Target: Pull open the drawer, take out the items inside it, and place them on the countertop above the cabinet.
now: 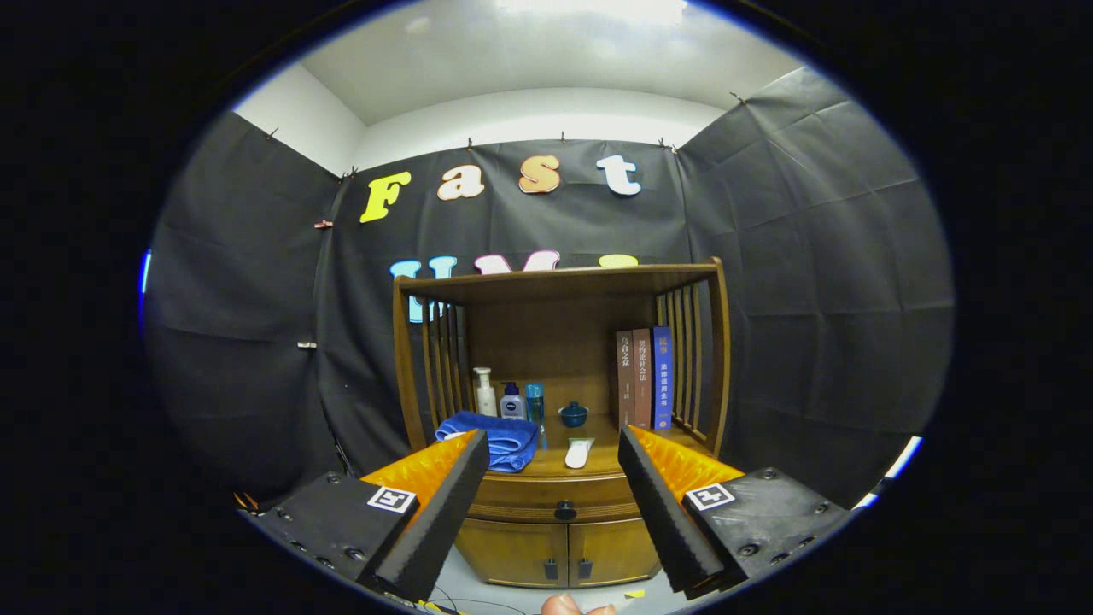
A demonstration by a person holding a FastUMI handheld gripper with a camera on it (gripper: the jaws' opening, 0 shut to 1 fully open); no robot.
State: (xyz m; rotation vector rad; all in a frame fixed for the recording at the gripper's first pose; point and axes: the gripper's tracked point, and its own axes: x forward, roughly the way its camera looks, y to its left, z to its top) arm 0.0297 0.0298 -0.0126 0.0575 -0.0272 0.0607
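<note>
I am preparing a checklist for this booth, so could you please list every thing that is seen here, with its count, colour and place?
cabinet: one, brown wood, against the black cloth wall, beyond the claw
drawer: one, brown, closed, under the countertop, with a dark knob
lower doors: two, brown, closed, below the drawer
towel: one, blue, folded, on the countertop near one finger
bottles: three, white, white-and-blue, and blue, behind the towel
small lidded pot: one, dark blue, middle of the countertop
flat white item: one, at the countertop's front edge
books: three, two brown and one blue, upright beside the slatted side
claw: one, open, fingers apart and holding nothing, short of the drawer
fingertip: person's, below the claw
</note>
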